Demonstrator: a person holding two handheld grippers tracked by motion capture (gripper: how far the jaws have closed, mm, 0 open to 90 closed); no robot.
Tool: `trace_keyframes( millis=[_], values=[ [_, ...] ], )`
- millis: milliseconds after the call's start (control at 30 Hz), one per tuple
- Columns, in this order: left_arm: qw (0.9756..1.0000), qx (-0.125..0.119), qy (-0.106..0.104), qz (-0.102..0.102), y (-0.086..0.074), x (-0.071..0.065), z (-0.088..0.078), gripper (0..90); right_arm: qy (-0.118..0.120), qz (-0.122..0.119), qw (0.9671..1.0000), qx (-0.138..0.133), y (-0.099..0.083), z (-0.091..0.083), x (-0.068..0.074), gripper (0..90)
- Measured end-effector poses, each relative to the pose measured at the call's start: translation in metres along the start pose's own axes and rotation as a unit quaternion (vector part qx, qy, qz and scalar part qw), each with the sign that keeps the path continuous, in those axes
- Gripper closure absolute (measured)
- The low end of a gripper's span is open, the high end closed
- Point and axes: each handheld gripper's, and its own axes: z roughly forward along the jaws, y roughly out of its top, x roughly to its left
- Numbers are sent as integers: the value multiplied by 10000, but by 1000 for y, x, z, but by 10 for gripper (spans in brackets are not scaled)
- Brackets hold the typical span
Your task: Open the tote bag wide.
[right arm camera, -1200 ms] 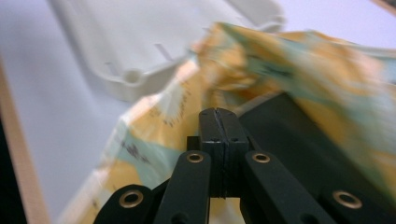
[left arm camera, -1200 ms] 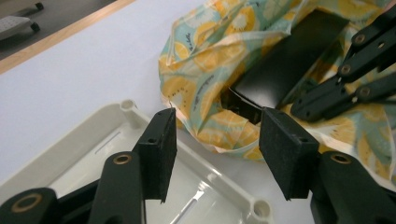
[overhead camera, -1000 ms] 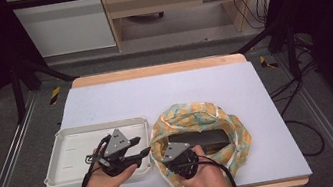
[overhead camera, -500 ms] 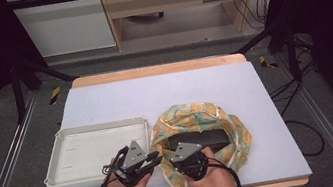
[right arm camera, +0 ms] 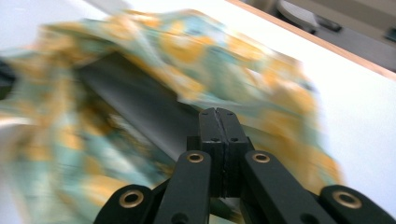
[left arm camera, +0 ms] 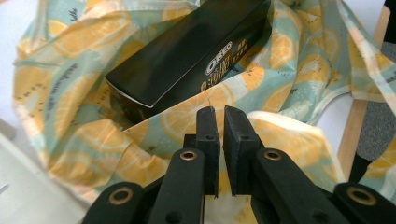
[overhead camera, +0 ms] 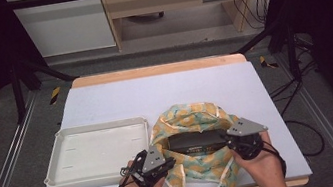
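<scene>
High view: the black rectangular Oreo box [overhead camera: 197, 142] lies half-hidden inside the lemon-print cloth bag [overhead camera: 190, 120], between the left gripper [overhead camera: 162, 166] and right gripper [overhead camera: 233, 144], which has swung out to the bag's right rim since earlier. Left gripper view: jaws just closing, nearly shut on a thin fold of the bag's edge, box just beyond. Right gripper view: motion-blurred; jaws fully shut, whether they pinch cloth cannot be told.

Fixed high view: above the near side of the table [overhead camera: 119, 96], facing forward and down, far enough to take in the whole tabletop. Left gripper view: riding low, very close to the patterned bag [left arm camera: 70, 88] and black box [left arm camera: 187, 51]. Right gripper view: equally close, blurred, sharing that bag [right arm camera: 224, 51].
</scene>
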Motion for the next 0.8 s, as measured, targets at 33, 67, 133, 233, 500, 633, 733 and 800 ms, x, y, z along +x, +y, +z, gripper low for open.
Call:
trace_keyframes(
  millis=[33,67,133,233,500,633,733,800],
  values=[
    [10000,49,-20,14,0,0,3,856,-9,-6,10000,39,-2,1,-4,900],
    [10000,80,3,5,1,0,5,857,-10,-52,9999,88,-2,3,-7,900],
    [9998,166,49,26,1,-1,10,861,2,-64,9999,134,-3,9,-10,900],
    [9997,237,60,-49,1,0,16,867,-99,-60,9997,194,-3,21,-19,900],
    [9976,693,42,24,-1,1,30,900,-100,538,9975,452,-24,53,-50,900],
    [9965,832,53,73,-2,0,34,900,-70,724,9959,537,-31,59,-55,900],
    [9953,958,54,96,-3,-1,36,900,28,813,9946,640,-38,64,-60,900],
    [9947,1014,60,123,-3,-2,36,900,113,907,9932,719,-41,67,-61,900]
  ],
)
